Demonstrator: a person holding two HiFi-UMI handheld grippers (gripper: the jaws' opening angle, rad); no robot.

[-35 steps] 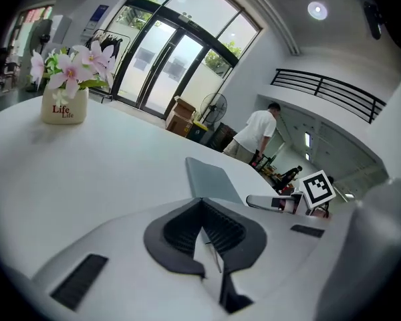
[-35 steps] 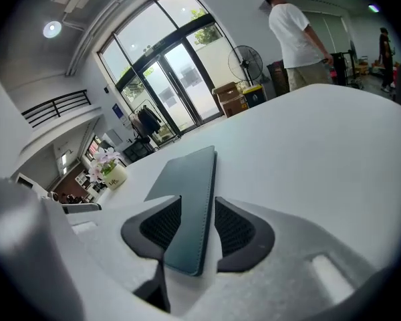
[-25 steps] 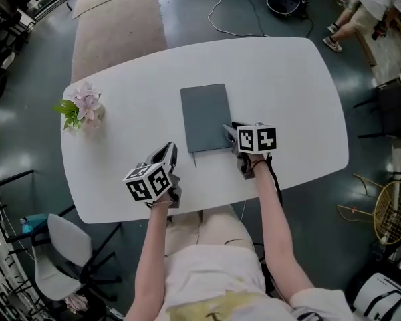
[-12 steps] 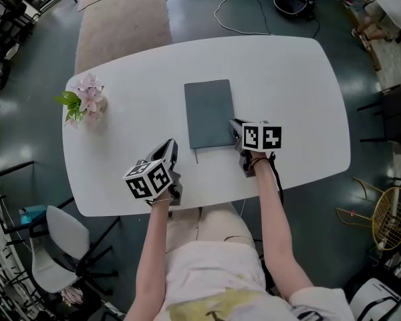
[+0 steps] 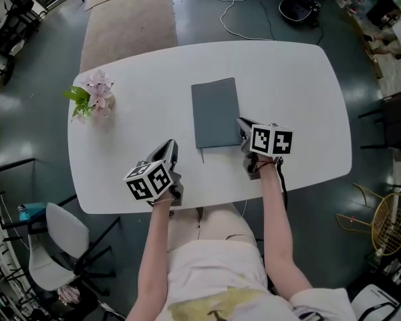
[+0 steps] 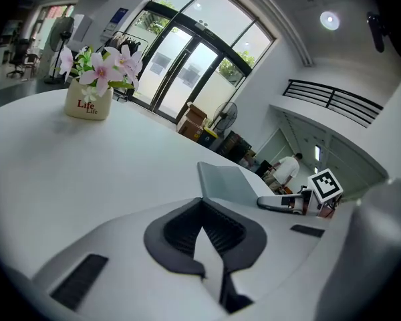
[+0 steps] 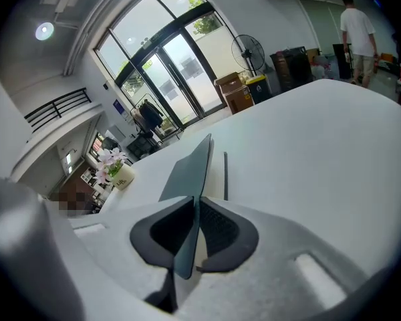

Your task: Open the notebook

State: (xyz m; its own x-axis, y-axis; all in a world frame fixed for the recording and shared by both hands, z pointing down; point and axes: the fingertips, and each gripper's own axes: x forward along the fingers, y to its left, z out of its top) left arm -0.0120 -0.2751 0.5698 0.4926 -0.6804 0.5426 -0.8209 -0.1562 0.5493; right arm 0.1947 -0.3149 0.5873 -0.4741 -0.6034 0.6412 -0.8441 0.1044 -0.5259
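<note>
A grey notebook (image 5: 216, 112) lies on the white table (image 5: 287, 79), a thin dark strap (image 5: 202, 154) trailing from its near edge. My right gripper (image 5: 242, 127) is at the notebook's near right corner; its jaws have just been closing. In the right gripper view it (image 7: 190, 236) is shut on the cover (image 7: 187, 172), whose edge stands tilted up off the pages. My left gripper (image 5: 170, 149) rests on the table to the notebook's near left, apart from it. Its jaws (image 6: 204, 236) are shut on nothing, and from there the notebook (image 6: 228, 182) and right gripper (image 6: 281, 204) show ahead.
A small pot of pink flowers (image 5: 93, 95) stands at the table's far left. A white chair (image 5: 60, 239) sits off the near left corner. Cables (image 5: 247, 5) and a rug (image 5: 127, 19) lie on the floor beyond. A person (image 7: 357, 32) stands far off.
My right gripper's jaws have closed on the notebook's near right corner and risen a little with the cover edge. The left gripper has stayed in place.
</note>
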